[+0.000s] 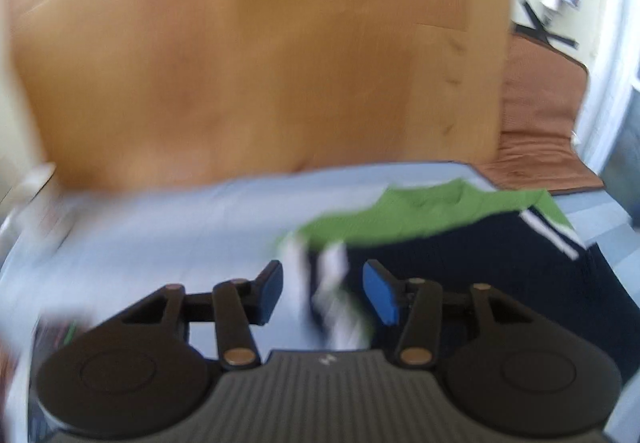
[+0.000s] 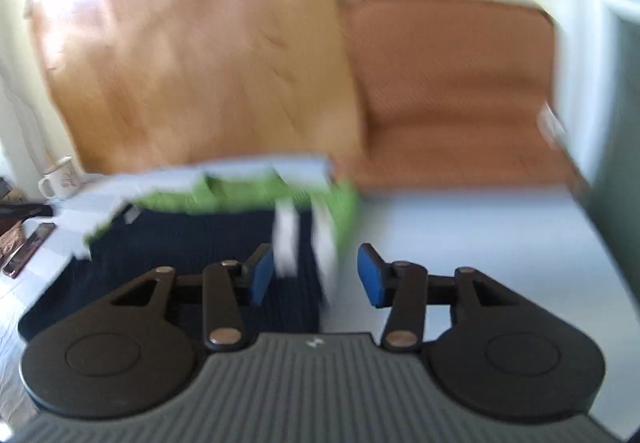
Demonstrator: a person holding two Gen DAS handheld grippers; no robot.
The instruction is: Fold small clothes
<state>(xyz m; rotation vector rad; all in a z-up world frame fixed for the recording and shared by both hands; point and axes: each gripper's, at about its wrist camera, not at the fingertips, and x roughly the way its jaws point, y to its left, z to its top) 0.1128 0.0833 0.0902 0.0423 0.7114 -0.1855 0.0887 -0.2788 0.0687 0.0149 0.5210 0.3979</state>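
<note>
A small dark navy garment [image 1: 480,259] with a green band and white side stripes lies on a pale blue sheet [image 1: 168,227]. My left gripper [image 1: 323,293] is open, its blue pads on either side of the garment's striped left edge. In the right wrist view the same garment [image 2: 184,243] lies flat, and my right gripper [image 2: 316,275] is open over its striped right edge. Both views are blurred by motion, so I cannot tell whether the pads touch the cloth.
A wooden board [image 1: 256,55] stands behind the sheet. A brown cushioned seat [image 2: 452,91] is to the right. A white mug [image 2: 60,177] and a phone [image 2: 28,249] lie at the sheet's left edge.
</note>
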